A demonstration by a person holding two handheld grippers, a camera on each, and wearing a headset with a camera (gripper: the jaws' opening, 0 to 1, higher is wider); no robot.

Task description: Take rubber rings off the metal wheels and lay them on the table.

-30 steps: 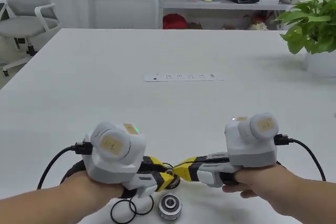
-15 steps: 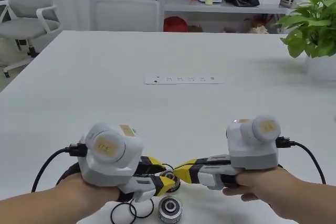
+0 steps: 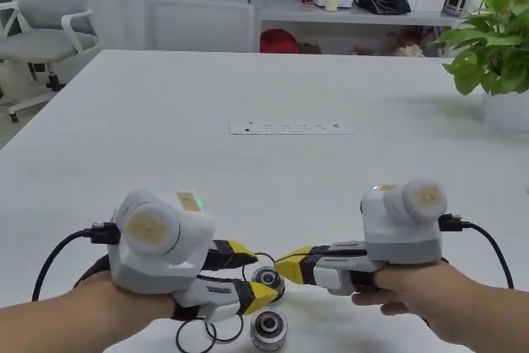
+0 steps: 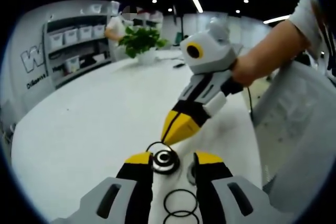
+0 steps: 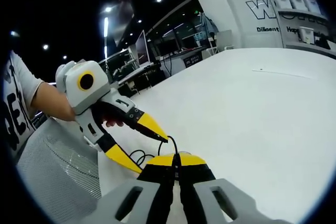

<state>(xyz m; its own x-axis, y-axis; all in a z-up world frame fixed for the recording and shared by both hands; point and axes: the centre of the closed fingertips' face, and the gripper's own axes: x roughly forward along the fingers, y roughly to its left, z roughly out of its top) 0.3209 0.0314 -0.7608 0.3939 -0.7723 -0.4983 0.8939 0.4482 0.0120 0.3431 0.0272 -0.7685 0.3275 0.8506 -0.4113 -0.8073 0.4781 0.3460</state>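
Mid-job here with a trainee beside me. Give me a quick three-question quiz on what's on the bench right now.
1. True or false: the right gripper has its jaws wide open.
2. How many loose rubber rings lie on the table by the left gripper? A) none B) two C) five
3. Fill in: between the left gripper's spread jaws sits a metal ____.
Key: 1 false, they look shut on a thin black ring; 2 B; 3 wheel.

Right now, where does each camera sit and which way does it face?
Head view: headset, facing down at table; hands, left gripper, right gripper show.
Left gripper view: along its open jaws toward a metal wheel.
Right gripper view: along its shut jaws toward the left gripper.
Shared: that wheel, head and left gripper views.
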